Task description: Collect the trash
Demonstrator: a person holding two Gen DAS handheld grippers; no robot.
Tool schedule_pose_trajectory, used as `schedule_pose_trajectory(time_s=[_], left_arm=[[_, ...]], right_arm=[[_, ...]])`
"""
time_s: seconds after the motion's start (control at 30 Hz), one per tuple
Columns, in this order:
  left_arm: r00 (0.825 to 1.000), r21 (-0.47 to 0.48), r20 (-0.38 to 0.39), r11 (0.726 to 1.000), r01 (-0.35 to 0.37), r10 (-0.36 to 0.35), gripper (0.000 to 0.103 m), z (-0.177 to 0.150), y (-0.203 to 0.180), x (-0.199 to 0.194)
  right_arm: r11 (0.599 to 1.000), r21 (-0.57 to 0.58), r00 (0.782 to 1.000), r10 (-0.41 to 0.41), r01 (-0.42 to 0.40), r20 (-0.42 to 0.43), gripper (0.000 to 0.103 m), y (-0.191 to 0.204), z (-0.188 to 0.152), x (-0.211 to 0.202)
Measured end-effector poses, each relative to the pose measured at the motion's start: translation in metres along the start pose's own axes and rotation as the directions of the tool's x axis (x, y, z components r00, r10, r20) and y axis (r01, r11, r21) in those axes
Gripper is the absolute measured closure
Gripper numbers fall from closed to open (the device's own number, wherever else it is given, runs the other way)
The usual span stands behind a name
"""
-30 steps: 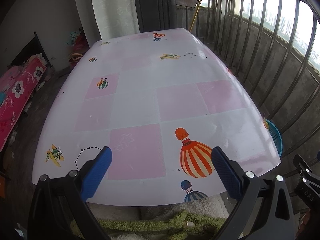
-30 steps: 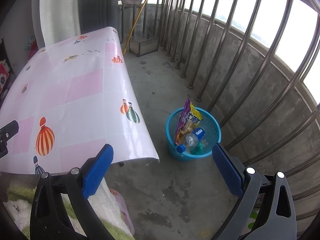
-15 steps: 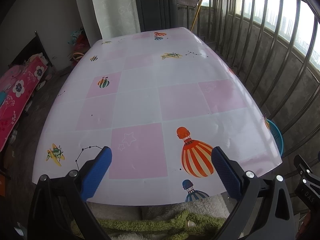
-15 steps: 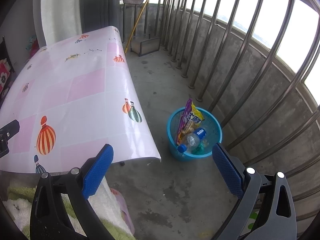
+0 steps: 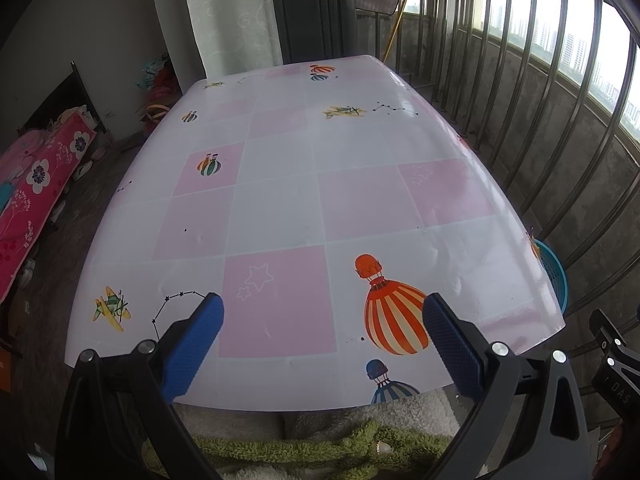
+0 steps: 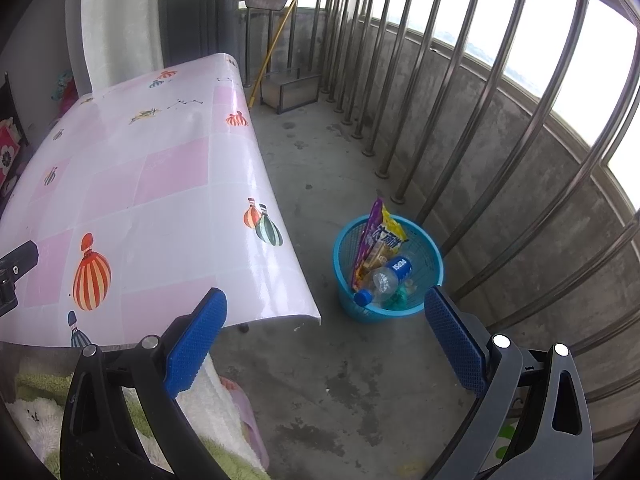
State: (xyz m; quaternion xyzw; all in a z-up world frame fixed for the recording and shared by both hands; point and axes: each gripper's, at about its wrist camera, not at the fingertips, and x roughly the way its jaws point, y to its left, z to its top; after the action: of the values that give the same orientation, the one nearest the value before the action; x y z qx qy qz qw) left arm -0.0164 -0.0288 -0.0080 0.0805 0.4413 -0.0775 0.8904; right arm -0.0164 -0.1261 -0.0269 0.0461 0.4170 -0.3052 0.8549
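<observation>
From where I stood, the job looked all but finished. The counter (image 5: 280, 200), under its pink-and-white balloon-print cover, carried no litter that I could see. The trash was down in the blue mesh basket (image 6: 424, 240), which sat on the concrete floor (image 6: 320, 380) between the counter's edge and the balcony railing (image 6: 500, 120). In it lay a clear plastic bottle (image 6: 386, 278) with a blue cap, tipped on its side, and a yellow-and-purple snack wrapper (image 6: 384, 232) standing up against the rim, with something green beneath them that I could not make out.

The left gripper (image 5: 322, 330) hung over the near edge of the counter, jaws spread wide and empty. The right gripper (image 6: 324, 330) pointed toward the floor near the basket, likewise released and carrying nothing.

I judged nothing was left to collect, unless some scrap lay out of view.
</observation>
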Motion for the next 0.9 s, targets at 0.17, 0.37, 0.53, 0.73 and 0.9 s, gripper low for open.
schedule_pose_trajectory(time_s=[0.17, 0.37, 0.53, 0.73, 0.9], left_arm=[[1.000, 0.000, -0.001, 1.000, -0.001, 0.001, 0.006, -0.0001, 0.0000, 0.0000], [1.000, -0.003, 0.002, 1.000, -0.003, 0.003, 0.006, -0.0006, 0.0005, -0.0006], [1.000, -0.003, 0.002, 1.000, -0.004, 0.004, 0.006, -0.0005, 0.0006, -0.0009], [1.000, -0.007, 0.005, 1.000, -0.007, 0.007, 0.006, 0.0005, 0.0014, -0.0020], [1.000, -0.007, 0.004, 1.000, -0.006, 0.006, 0.006, 0.0006, 0.0022, -0.0018]], right_arm=[[1.000, 0.001, 1.000, -0.001, 0.001, 0.000, 0.008, 0.0005, -0.0004, -0.0004], [1.000, 0.001, 1.000, -0.002, 0.002, 0.001, 0.008, 0.0005, 0.0000, -0.0006], [1.000, 0.000, 1.000, -0.001, 0.001, 0.002, 0.008, 0.0005, 0.0003, -0.0008], [1.000, 0.002, 1.000, 0.000, 0.000, 0.001, 0.008, 0.0011, 0.0005, -0.0010], [1.000, -0.001, 1.000, 0.001, -0.001, 0.002, 0.008, 0.0018, 0.0018, -0.0007]])
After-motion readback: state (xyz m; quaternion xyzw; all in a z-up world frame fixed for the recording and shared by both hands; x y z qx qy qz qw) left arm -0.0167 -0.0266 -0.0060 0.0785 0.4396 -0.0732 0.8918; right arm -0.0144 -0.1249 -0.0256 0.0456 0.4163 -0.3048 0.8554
